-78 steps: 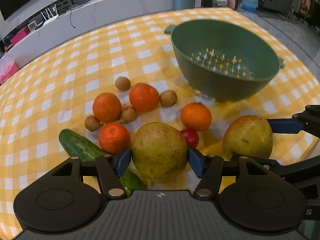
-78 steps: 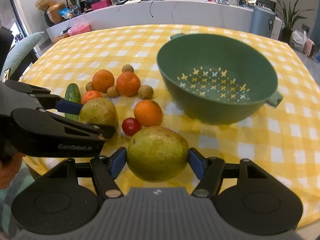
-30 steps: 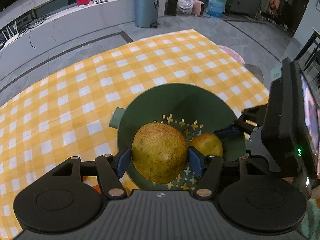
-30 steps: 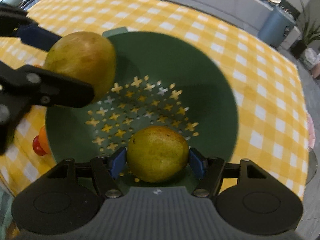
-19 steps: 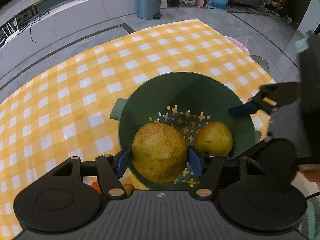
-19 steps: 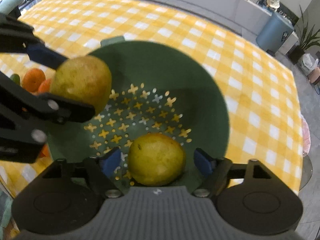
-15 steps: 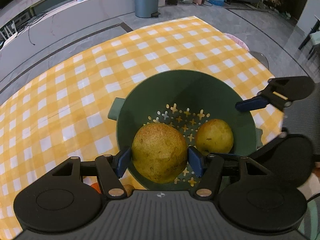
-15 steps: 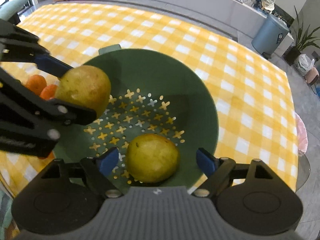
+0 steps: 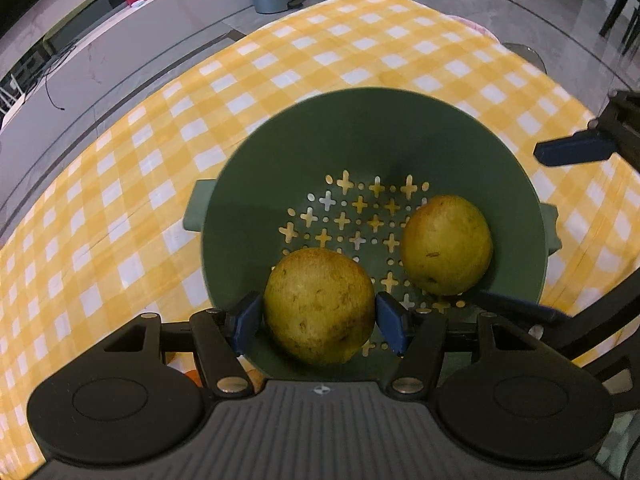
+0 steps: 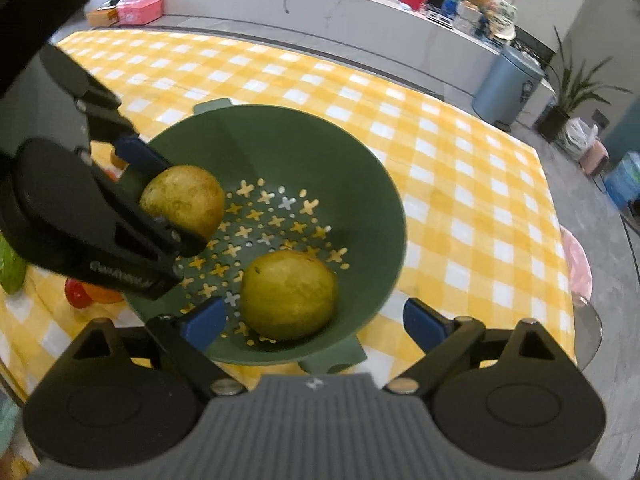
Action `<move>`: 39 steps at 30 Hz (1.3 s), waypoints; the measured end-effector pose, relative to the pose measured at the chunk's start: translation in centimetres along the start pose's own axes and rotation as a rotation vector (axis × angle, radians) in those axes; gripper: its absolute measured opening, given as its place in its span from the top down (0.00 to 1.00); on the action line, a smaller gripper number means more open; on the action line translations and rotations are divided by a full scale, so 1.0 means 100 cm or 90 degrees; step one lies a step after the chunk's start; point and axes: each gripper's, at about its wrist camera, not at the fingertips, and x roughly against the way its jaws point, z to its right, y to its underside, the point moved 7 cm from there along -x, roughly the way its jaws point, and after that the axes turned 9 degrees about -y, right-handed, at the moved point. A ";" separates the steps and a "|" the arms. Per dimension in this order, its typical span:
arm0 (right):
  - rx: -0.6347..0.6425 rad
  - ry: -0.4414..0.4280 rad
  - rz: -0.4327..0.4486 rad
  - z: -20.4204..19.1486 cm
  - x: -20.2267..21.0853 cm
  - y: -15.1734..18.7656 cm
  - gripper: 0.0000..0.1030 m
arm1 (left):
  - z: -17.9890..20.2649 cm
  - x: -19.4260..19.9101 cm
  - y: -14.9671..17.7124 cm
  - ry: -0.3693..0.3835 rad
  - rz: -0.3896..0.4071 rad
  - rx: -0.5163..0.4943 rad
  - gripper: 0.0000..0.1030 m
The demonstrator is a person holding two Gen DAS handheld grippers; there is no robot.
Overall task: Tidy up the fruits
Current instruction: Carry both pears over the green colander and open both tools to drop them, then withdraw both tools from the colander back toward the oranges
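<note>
A: Covering most of both views is the desk [image 9: 132, 184] w/ its yellow-and-white check cloth. What sits on it?

B: Biggest item is the green colander [image 9: 360, 132], round, w/ cross-shaped holes in the bottom and a small handle on each side. It stands upright on the cloth, near the desk's edge in the right wrist view.

A: And the hand-held grippers?

B: Left hand-held gripper [image 9: 319, 322] is inside the colander, over the side nearest its own cam. Its blue pads press both flanks of a speckled yellow-green pear [image 9: 319, 305], so it's clamped on that pear. From the right wrist view the pear hangs just above the holed bottom; can't tell if it touches.

A: Right one?

B: Right hand-held gripper [image 10: 316, 325] has its jaws opening, spread wide at the colander's near rim. The second pear [image 10: 288, 294] lies on the colander bottom beyond and btwn the pads, and neither pad touches it.

A: The two pears, relative to each other?

B: Apart, w/ a strip of holed bottom btwn them.

A: Anything smaller?

B: Outside the colander, left in the right wrist view: an end of a cucumber [image 10: 11, 270], part of an orange [image 10: 102, 294], and a small red tomato [image 10: 76, 293] just beside the orange, mostly hidden behind the left hand-held gripper's body.
</note>
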 end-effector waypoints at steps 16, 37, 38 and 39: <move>-0.045 0.005 0.004 0.003 0.005 0.010 0.08 | 0.005 0.007 0.000 -0.056 0.029 -0.037 0.19; -0.149 0.074 0.157 -0.025 0.080 0.025 0.08 | -0.046 0.123 0.047 -0.109 0.163 0.059 0.18; -0.156 0.068 0.163 -0.030 0.081 0.026 0.08 | -0.049 0.127 0.054 -0.108 0.166 0.066 0.18; -0.164 0.059 0.166 -0.034 0.081 0.027 0.08 | -0.053 0.131 0.060 -0.109 0.168 0.076 0.18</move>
